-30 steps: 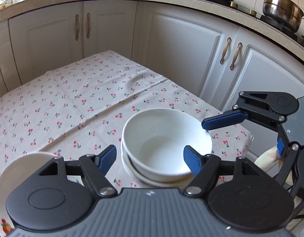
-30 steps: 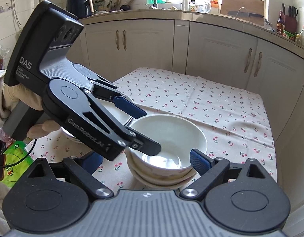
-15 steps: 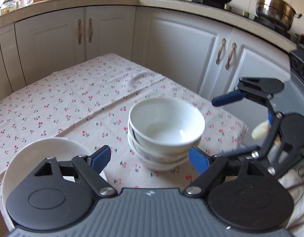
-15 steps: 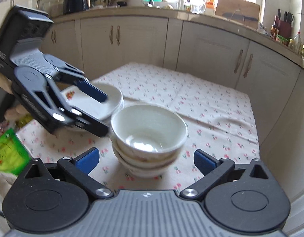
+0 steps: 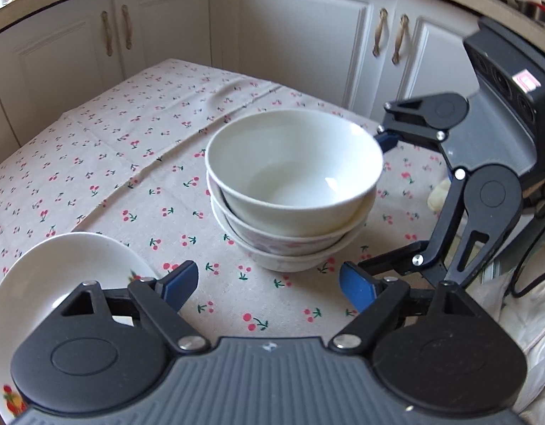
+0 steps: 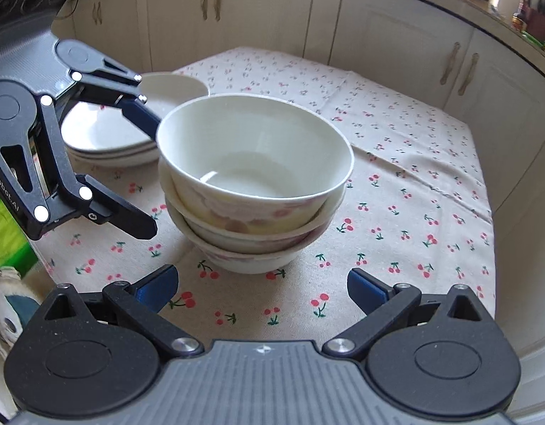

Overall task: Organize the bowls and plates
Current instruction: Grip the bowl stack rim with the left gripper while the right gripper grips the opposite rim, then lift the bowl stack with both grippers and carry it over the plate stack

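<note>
- The left gripper (image 5: 269, 283) has let go of the top bowl (image 5: 293, 170): a second ago one finger reached inside the bowl at its rim; now its jaws stand apart, clear of the stack of bowls (image 6: 253, 191), just beside it.
- The right gripper (image 6: 260, 285) has spread its jaws wider and holds nothing.
- Both grippers have drawn back from the stack of bowls and sunk lower beside it.
- The top bowl now rests nested in the stack of bowls, untouched.
</note>
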Demonstrator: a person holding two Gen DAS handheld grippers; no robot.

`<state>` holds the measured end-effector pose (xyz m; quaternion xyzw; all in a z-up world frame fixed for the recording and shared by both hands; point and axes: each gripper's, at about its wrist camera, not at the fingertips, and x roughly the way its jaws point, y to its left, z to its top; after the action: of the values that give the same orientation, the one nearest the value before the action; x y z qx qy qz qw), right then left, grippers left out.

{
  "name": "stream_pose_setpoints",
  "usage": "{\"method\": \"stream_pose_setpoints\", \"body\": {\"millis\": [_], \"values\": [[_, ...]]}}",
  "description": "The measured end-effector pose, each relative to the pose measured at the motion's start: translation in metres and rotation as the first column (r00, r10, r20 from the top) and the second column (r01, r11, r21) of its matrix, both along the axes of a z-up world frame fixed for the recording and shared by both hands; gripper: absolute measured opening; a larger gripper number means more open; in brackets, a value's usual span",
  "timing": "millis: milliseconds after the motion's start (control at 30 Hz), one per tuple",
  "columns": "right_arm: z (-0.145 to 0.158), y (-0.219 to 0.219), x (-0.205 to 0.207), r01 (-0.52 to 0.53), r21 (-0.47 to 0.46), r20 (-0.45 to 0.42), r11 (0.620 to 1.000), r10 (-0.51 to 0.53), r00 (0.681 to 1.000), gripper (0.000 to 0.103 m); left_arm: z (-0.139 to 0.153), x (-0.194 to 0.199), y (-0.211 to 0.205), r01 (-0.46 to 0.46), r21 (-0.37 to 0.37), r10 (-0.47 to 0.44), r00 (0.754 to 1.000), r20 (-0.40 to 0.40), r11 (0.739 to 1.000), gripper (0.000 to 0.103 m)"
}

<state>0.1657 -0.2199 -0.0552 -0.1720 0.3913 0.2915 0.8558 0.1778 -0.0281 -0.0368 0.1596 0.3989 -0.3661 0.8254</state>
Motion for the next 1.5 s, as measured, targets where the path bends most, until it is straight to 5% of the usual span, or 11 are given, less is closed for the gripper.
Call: {"method": "stream_pose_setpoints", "body": {"millis": [500, 900, 1500], "values": [[-0.006, 0.007, 0.025, -0.121, -0.022, -0.025, 0.992, 0.12, 0.992, 0.101, -0.019, 0.027, -0.018, 0.171, 0.101, -0.171, 0.985, -0.01, 0.98, 0.087], [0.005, 0.008, 0.03, -0.308, -0.072, -0.029, 0.949, 0.306, 0.951, 0.096, -0.022, 0.039, -0.022, 0.283, 0.073, -0.28, 0.959, -0.05, 0.956, 0.086], [0.008, 0.006, 0.033, -0.33, -0.057, -0.072, 0.942, 0.326, 0.943, 0.085, -0.02, 0.044, -0.019, 0.305, -0.001, -0.304, 0.949, -0.084, 0.952, 0.081]]}}
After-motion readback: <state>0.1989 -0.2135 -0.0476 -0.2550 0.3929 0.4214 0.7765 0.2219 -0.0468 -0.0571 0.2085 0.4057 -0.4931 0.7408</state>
